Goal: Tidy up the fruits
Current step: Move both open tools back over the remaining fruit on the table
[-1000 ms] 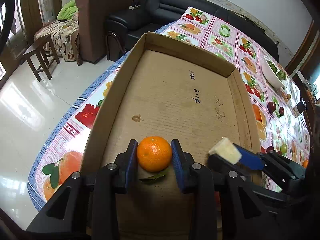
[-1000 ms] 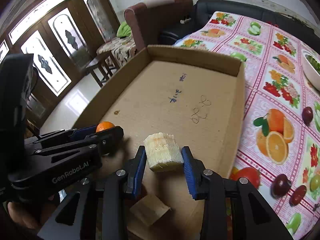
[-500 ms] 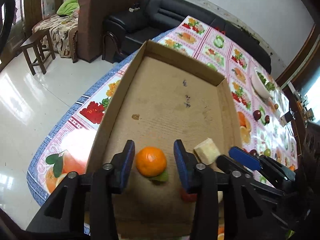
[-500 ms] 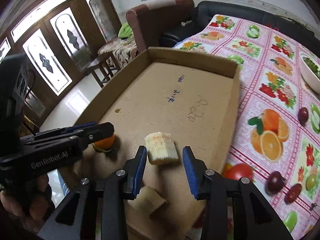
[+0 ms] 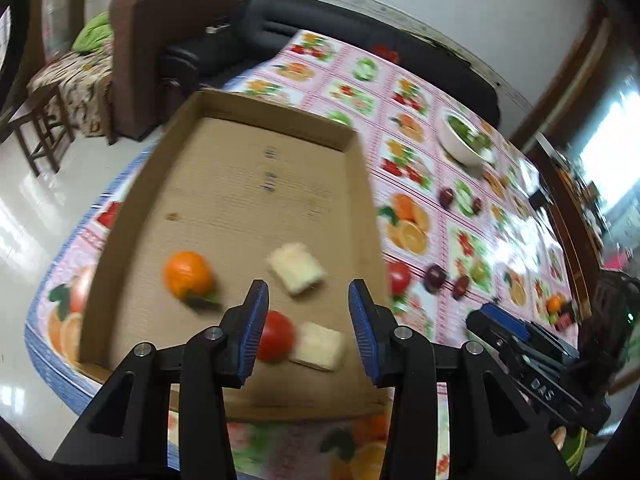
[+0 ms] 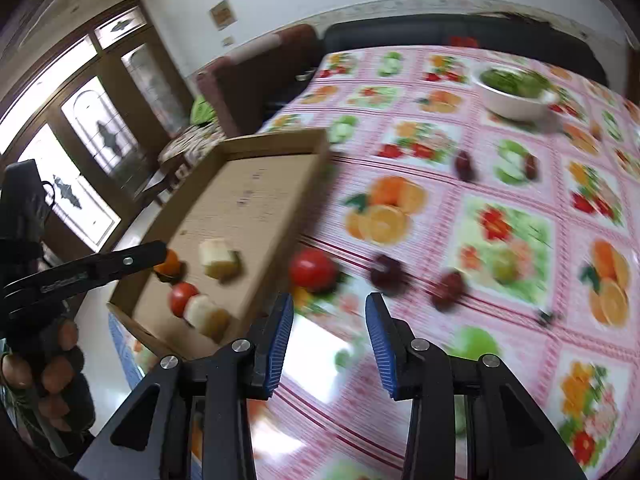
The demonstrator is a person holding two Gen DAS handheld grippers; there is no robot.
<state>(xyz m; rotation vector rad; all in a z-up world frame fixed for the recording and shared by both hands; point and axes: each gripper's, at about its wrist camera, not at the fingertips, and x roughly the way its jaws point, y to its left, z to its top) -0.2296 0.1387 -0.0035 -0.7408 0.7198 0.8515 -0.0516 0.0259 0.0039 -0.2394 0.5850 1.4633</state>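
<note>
A shallow cardboard box (image 5: 256, 112) (image 6: 280, 136) lies on the table. In it are an orange (image 5: 188, 274) (image 6: 170, 262), a pale cut fruit chunk (image 5: 296, 268) (image 6: 218, 258), a tomato (image 5: 276, 336) (image 6: 183, 298) and a second pale chunk (image 5: 320, 346) (image 6: 204, 312). My left gripper (image 5: 306, 324) is open and empty above the box's near end. My right gripper (image 6: 328, 340) is open and empty over the tablecloth, right of the box. A tomato (image 6: 314, 270) (image 5: 398, 278) and dark plums (image 6: 386, 274) (image 6: 450, 290) (image 5: 436, 276) lie on the cloth ahead of it.
A fruit-print pink tablecloth (image 6: 500, 240) covers the table. A white bowl of greens (image 6: 514, 92) (image 5: 464, 138) stands far back. More dark plums (image 6: 464, 164) lie mid-table. A sofa (image 5: 280, 32), an armchair (image 5: 160, 40) and a stool (image 5: 36, 128) stand beyond the table's left edge.
Both grippers opened and let go: the orange and the pale chunk now rest in the box. Both grippers pulled back and swung right, the right one out over the tablecloth.
</note>
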